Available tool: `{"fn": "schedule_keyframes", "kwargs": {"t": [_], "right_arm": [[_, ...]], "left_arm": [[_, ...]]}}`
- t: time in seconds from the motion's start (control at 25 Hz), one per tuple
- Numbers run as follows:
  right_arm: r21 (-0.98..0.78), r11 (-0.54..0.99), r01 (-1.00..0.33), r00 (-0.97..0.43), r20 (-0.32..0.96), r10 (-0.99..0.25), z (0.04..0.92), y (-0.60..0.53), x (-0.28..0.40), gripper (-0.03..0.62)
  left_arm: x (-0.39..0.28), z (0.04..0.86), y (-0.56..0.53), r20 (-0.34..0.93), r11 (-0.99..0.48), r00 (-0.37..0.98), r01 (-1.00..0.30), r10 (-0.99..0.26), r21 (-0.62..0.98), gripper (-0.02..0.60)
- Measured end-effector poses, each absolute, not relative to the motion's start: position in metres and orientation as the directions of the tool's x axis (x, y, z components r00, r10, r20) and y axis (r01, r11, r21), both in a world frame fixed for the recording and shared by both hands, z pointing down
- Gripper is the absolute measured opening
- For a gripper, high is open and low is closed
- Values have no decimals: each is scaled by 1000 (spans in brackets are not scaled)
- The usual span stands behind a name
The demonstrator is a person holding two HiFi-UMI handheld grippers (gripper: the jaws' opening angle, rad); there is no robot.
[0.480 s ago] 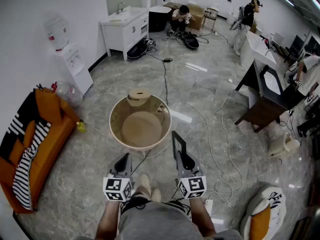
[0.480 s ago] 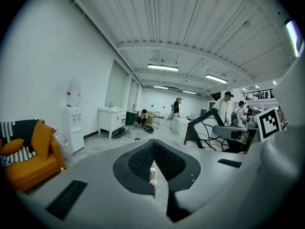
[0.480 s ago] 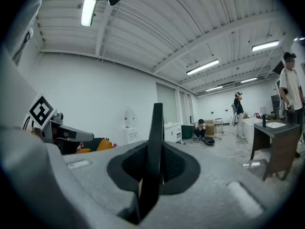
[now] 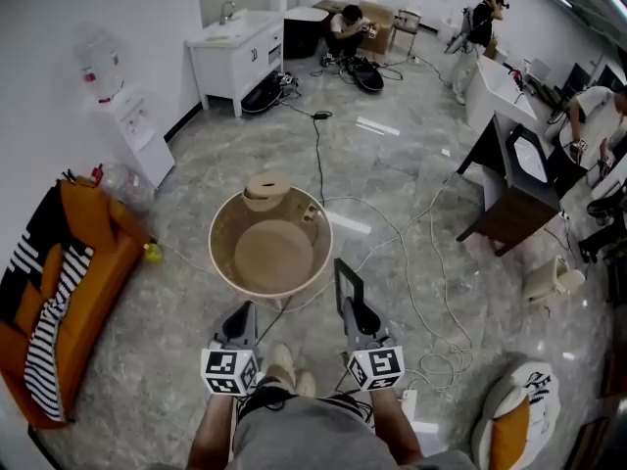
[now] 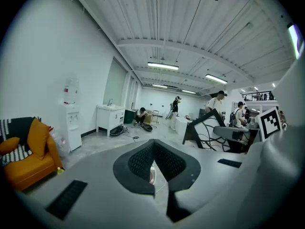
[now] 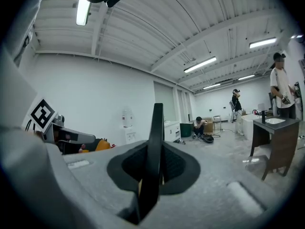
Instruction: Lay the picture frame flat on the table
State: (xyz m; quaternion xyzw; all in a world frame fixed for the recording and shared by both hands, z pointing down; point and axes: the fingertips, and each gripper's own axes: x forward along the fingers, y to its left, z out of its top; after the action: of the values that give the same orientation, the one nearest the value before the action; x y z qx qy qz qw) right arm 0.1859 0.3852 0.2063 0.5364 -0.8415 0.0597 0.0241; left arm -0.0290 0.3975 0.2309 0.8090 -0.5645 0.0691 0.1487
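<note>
A dark picture frame [image 4: 348, 285] stands upright and edge-on in my right gripper [image 4: 355, 311], just short of the near rim of the round tan table [image 4: 223, 253]. In the right gripper view the frame [image 6: 154, 142] is a thin black bar rising between the jaws of the right gripper [image 6: 151, 175], which are shut on it. My left gripper [image 4: 240, 321] hangs level beside it, to the left, below the table's near edge. In the left gripper view the left gripper [image 5: 153, 171] has its jaws together with nothing between them.
A tan round object [image 4: 266, 190] and a small item [image 4: 311, 213] lie at the table's far rim. Cables [image 4: 411, 292] trail over the marble floor. An orange sofa [image 4: 69, 282] is at left, a dark desk [image 4: 514, 189] at right, and people work far back.
The head view has shifted slightly. Both grippers and the frame keep the same places.
</note>
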Motion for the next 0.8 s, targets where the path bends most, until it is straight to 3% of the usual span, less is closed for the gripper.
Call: {"fn": "schedule_keyframes", "kwargs": {"t": [0.8], "right_arm": [[-85, 324, -942, -331, 100, -938, 188, 272, 164, 38]], "left_arm": [[-43, 211, 246, 236, -435, 466, -884, -853, 173, 17]]}}
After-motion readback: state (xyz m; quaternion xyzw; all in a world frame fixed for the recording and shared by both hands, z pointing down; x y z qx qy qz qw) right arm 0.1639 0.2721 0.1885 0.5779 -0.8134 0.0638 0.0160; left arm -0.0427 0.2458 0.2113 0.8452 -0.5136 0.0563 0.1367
